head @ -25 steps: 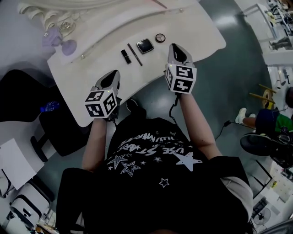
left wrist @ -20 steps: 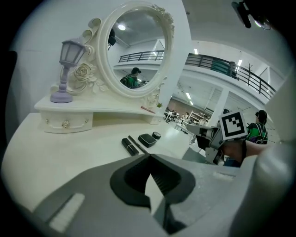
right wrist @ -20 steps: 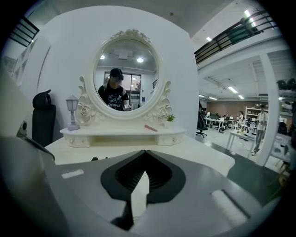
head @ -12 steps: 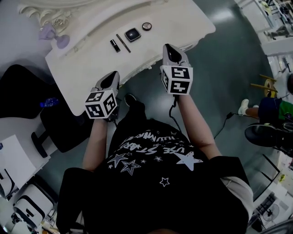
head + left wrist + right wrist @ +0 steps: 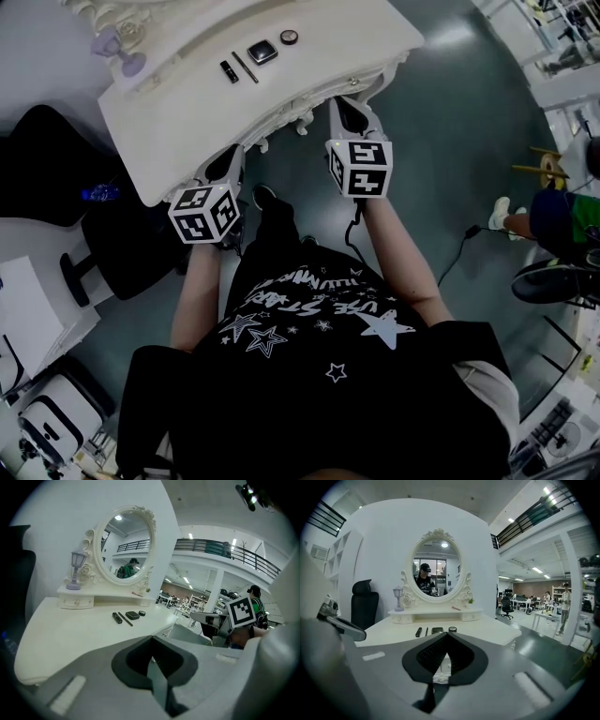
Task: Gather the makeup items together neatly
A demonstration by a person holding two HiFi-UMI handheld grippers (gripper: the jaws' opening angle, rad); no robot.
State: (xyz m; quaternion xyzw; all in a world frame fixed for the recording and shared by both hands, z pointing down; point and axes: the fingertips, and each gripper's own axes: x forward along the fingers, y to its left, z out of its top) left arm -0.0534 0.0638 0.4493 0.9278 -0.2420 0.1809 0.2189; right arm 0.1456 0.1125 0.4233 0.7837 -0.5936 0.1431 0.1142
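Note:
Four makeup items lie in a row on the white vanity table (image 5: 187,112): a black lipstick (image 5: 228,69), a thin pencil (image 5: 245,67), a dark square compact (image 5: 262,52) and a small round pot (image 5: 290,37). The left gripper view shows the same lipstick (image 5: 116,617), compact (image 5: 132,615) and pot (image 5: 142,613). My left gripper (image 5: 230,161) is shut and empty, at the table's near edge. My right gripper (image 5: 345,101) is also shut and empty, off the table's front over the floor. Both are well short of the items. In the right gripper view the compact (image 5: 437,630) lies beyond my right gripper (image 5: 446,635).
An oval mirror (image 5: 437,569) and a purple lamp (image 5: 77,569) stand at the table's back. A black chair (image 5: 122,262) sits left of the table. A cable (image 5: 459,258) runs over the green floor at the right, where a person (image 5: 553,220) stands.
Both grippers have drawn back from the table toward the body. The table and makeup items now sit farther away, higher in the head view. Both stay shut.

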